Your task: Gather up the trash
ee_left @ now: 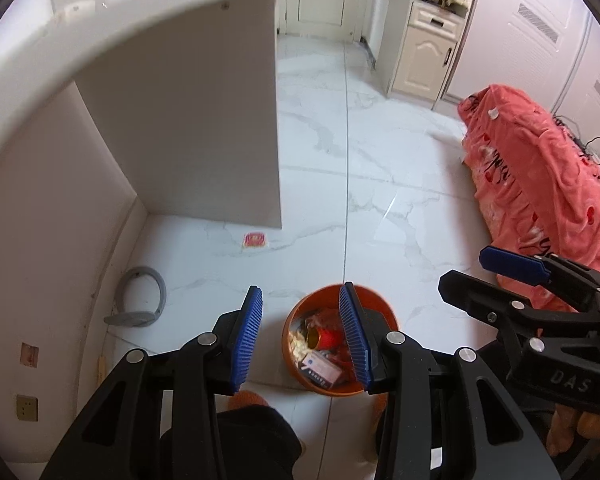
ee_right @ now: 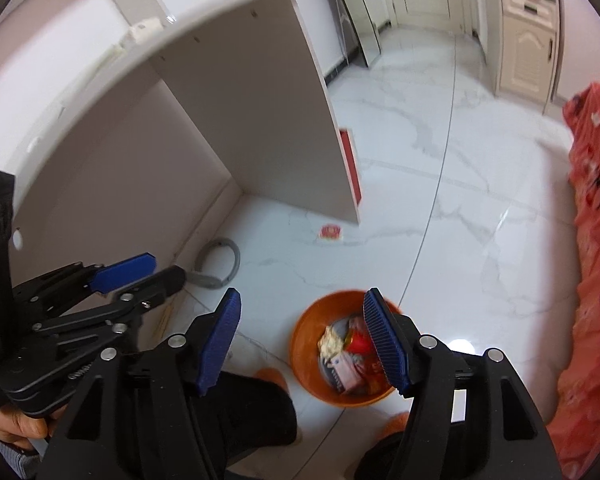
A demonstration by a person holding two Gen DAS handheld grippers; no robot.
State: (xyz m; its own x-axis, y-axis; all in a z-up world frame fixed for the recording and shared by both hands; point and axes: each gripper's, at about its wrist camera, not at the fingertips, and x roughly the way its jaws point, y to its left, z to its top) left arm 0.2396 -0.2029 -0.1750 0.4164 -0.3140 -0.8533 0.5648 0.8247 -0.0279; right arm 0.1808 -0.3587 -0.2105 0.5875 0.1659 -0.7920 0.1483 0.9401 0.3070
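Black-framed, blue-padded, the left gripper [ee_left: 302, 336] fills the bottom of its own view with its jaws spread wide and nothing between them. The right gripper [ee_right: 300, 344] hangs just beside it, likewise agape and empty; both seem held high so the cameras can survey the white marble floor [ee_left: 380, 168] for leftovers.

Going by size: the pale panel-sided desk [ee_left: 188, 112] stands to the left, its open underside a likely catch for litter. The coral patterned bedspread [ee_left: 540, 168] drapes along the right. The round orange plastic bin [ee_left: 388, 320] sits on the floor right under the grippers, already holding wrappers, a red can and a small carton. Only 1 piece looks uncollected: the small red-and-white flat wrapper [ee_left: 254, 239] lying on the floor by the foot of the desk panel, well apart from the bin.
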